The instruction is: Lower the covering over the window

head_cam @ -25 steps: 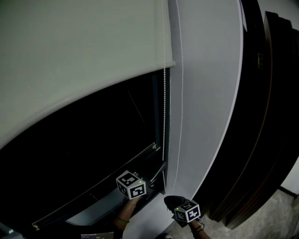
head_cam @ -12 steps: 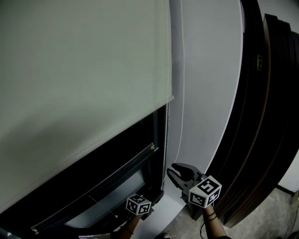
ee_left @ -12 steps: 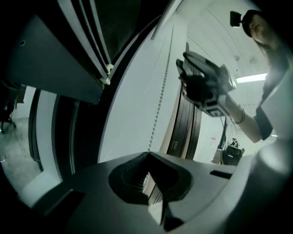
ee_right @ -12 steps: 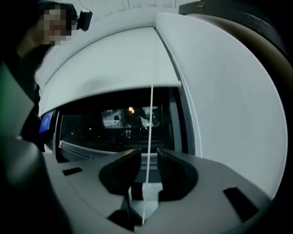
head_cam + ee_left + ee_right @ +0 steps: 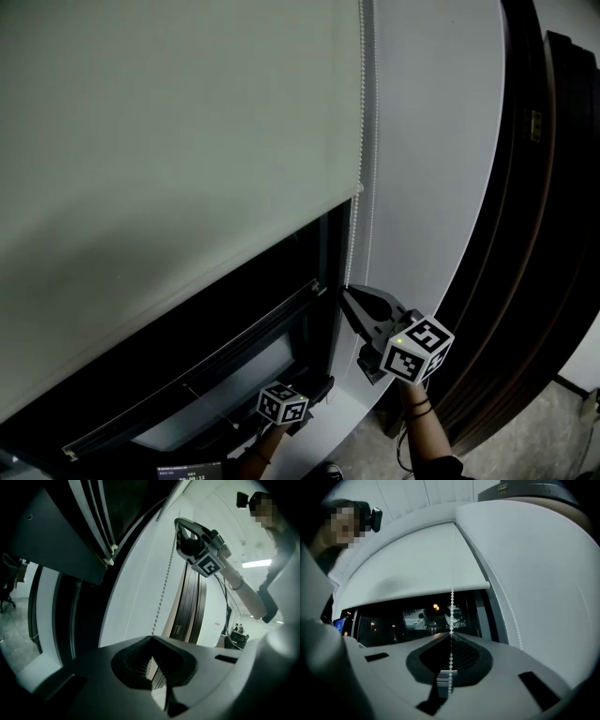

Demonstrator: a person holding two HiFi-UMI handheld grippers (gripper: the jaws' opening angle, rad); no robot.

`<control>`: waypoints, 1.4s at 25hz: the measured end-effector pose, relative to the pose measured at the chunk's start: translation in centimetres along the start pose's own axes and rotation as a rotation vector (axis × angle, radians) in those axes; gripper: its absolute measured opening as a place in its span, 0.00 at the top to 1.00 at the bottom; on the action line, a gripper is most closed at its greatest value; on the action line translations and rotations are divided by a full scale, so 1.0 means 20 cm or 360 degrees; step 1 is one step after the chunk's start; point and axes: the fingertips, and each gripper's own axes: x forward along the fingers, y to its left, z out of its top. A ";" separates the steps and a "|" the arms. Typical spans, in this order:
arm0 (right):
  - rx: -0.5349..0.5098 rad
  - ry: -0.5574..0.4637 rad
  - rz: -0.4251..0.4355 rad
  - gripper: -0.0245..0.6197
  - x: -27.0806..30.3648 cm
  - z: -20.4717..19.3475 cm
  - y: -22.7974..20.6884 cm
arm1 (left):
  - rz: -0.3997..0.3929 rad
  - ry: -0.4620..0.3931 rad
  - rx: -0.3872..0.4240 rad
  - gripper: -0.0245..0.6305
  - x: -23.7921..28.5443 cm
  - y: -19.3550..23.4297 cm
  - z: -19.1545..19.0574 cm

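- Right gripper (image 5: 350, 293) is sitting the higher of the two, just beside the right edge of the window (image 5: 246, 309). Its jaws have just been closing, and they are now pressing together on the bead chain (image 5: 371, 141), which is running straight down between them.
- Lower down and nearer, the left gripper (image 5: 153, 639) is keeping its jaws fully together. A strand of the same chain is coming down from the right gripper and ending at their tip, so it is pinching the chain too.
- Above the right gripper, the chain is hanging in two pale strands along the right edge of the blind, against the white wall (image 5: 441, 141).
- Pale and plain, the roller blind (image 5: 178, 141) is covering the upper and larger part of the window. Its bottom edge is stopping a little above the right gripper.
- Under that edge the glass is showing dark, and in the right gripper view a few lights are shining through it.
- To the right of the white wall, tall dark wooden panels (image 5: 553, 244) are standing in a row.
- Behind the right gripper's marker cube, the person's forearm (image 5: 424, 429) is reaching up from the near edge, with a band round the wrist.
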 end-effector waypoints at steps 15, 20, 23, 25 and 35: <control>0.0083 -0.0135 -0.0070 0.94 -0.07 0.01 -0.04 | -0.0137 -0.0374 0.0134 0.93 -0.23 -0.09 0.52; 0.0097 -0.0164 -0.0053 0.94 -0.09 0.01 0.00 | -0.0192 -0.0624 0.0342 0.93 -0.35 -0.27 0.97; 0.0037 -0.0017 -0.0083 0.94 -0.10 -0.15 0.02 | -0.0175 -0.0744 0.0447 0.93 -0.43 -0.36 1.21; 0.0070 0.0101 -0.0116 0.94 -0.12 -0.34 0.01 | -0.0164 -0.0793 0.0519 0.93 -0.46 -0.41 1.32; 0.0415 0.0600 -0.0275 0.94 -0.38 -1.31 0.03 | -0.0124 -0.0860 0.0508 0.80 -0.36 -0.45 1.37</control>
